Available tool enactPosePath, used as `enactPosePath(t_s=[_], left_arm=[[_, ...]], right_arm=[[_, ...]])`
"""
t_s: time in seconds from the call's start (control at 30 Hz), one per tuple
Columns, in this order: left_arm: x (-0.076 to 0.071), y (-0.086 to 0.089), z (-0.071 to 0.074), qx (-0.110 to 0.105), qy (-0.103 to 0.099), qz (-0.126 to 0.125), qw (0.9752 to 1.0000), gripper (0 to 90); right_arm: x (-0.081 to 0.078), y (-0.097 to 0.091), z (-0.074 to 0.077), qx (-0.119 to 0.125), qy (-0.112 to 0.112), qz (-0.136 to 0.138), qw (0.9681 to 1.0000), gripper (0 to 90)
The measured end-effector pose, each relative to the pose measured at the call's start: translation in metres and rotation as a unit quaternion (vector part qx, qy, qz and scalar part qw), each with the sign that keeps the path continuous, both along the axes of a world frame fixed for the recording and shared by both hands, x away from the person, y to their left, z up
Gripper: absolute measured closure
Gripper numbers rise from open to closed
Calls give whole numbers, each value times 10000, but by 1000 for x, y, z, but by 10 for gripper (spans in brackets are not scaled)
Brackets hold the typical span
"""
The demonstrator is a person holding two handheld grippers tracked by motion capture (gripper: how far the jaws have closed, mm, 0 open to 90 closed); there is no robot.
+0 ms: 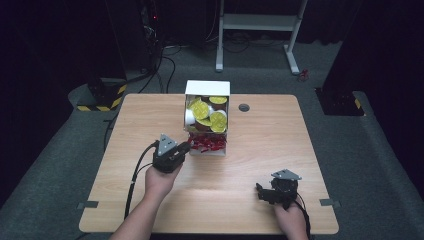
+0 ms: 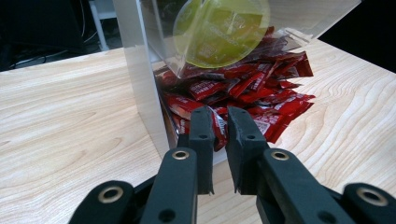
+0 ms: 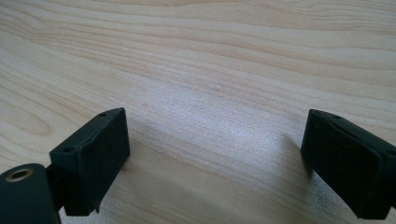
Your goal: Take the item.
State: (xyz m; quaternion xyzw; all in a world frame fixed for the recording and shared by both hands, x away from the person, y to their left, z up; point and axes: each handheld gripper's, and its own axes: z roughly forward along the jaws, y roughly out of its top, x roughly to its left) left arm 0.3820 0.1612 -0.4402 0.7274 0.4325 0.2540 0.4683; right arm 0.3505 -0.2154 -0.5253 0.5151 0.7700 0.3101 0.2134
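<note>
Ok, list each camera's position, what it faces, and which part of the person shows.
High view: above the person's side, looking down on the table; both forearms, left gripper, right gripper.
Left gripper view: rides the left gripper, facing red packets in the clear dispenser; the high view shares these.
Right gripper view: faces bare tabletop between open jaws.

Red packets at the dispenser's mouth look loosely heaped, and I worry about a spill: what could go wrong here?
The left hand-held gripper, jaws nearly closed on the red packets, might pinch several and drag the heap out. Pulling could also shift the light dispenser box; the right hand-held gripper rests far off, open, not bracing it.
</note>
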Motion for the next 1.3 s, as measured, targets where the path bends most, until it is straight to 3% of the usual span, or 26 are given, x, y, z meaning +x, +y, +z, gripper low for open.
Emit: enactPosePath(t_s=[0.3, 0.4, 0.63, 0.73, 0.93, 1.07, 1.3], left_arm=[[1, -1, 0, 42, -70, -46, 10000, 747], [3, -4, -1, 127, -59, 1, 9999, 659], [11, -8, -5, 165, 31, 114, 9998, 578], [13, -11, -7, 173, 57, 106, 9998, 592], [14, -11, -5, 239, 41, 130, 9996, 715], [13, -9, -5, 167, 38, 107, 9998, 785], [8, -6, -4, 92, -33, 71, 9999, 810]], right_arm=[[0, 0, 0, 13, 10, 10, 10000, 79], [-1, 1, 0, 15, 12, 25, 10000, 79], [-1, 1, 0, 18, 18, 23, 10000, 79], [-1, 0, 0, 9, 18, 54, 10000, 79], [-1, 0, 0, 4, 14, 61, 10000, 79], [-1, 0, 0, 9, 17, 64, 10000, 79], [-1, 0, 0, -6, 16, 83, 10000, 79]])
